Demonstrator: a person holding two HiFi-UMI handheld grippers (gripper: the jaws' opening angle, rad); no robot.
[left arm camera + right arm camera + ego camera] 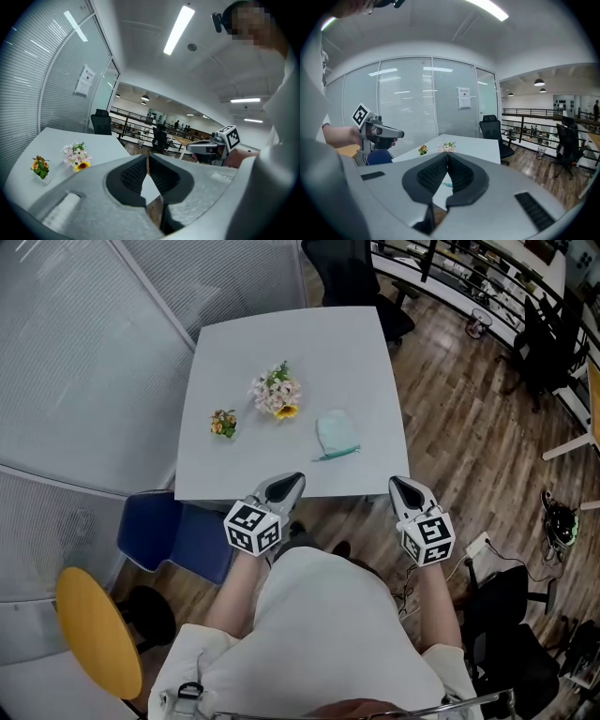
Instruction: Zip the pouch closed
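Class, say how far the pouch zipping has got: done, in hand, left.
Done: nothing visible. In hand: nothing; left gripper and right gripper are shut, empty, at the table's near edge. Left: everything; the pouch lies untouched on the table.

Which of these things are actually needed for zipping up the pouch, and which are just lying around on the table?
For the job:
pale green pouch
left gripper, shut and empty
right gripper, shut and empty

Just lying about:
bigger flower bunch
small flower bunch
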